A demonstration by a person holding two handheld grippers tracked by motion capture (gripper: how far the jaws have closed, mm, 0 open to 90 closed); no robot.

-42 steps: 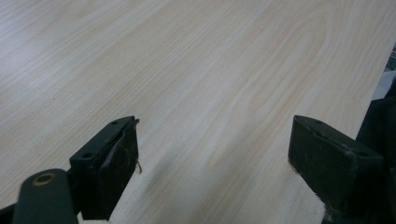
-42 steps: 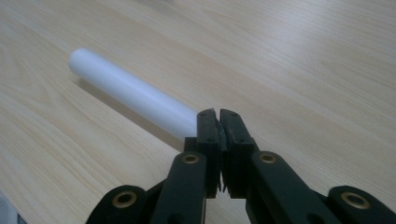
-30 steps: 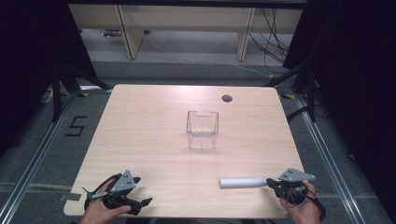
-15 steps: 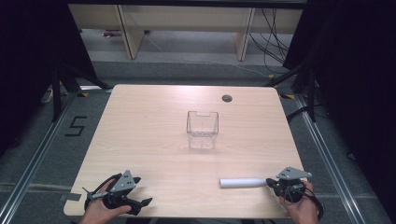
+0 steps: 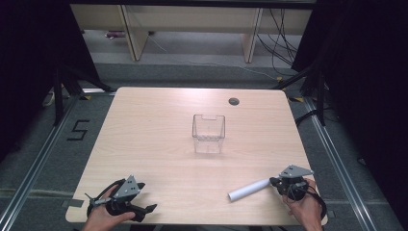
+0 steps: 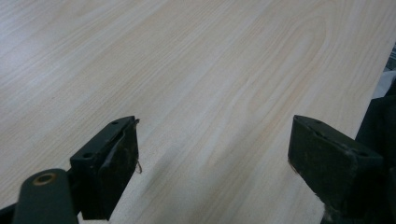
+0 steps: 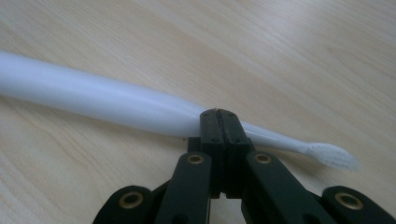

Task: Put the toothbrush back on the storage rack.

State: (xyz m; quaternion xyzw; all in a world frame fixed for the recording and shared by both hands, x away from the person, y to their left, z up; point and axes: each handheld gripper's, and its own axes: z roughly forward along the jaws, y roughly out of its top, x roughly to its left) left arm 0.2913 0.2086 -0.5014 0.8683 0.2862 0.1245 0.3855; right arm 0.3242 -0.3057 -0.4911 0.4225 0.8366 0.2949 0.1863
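Toothbrush lies near the table's front right corner, white handle pointing left toward the middle, bristle head tucked at the right gripper. In the right gripper view my jaws are pinched together on the thin neck, between the thick handle and the bristles. I read this as a grasp just made, lift not yet begun. Left gripper sits idle at the front left with its jaws spread wide over bare wood, nothing between them.

Clear bin stands mid-table, well apart from the brush; likely the destination.

Notes for the lift: the grip is far off the brush's balance point, so I expect the heavy handle to sag or swivel once it leaves the table. Raise slowly, keep the pinch firm, keep the wrist level. Bring the handle end over the bin's opening first, then lower before letting go. Watch for the neck slipping through the pads.
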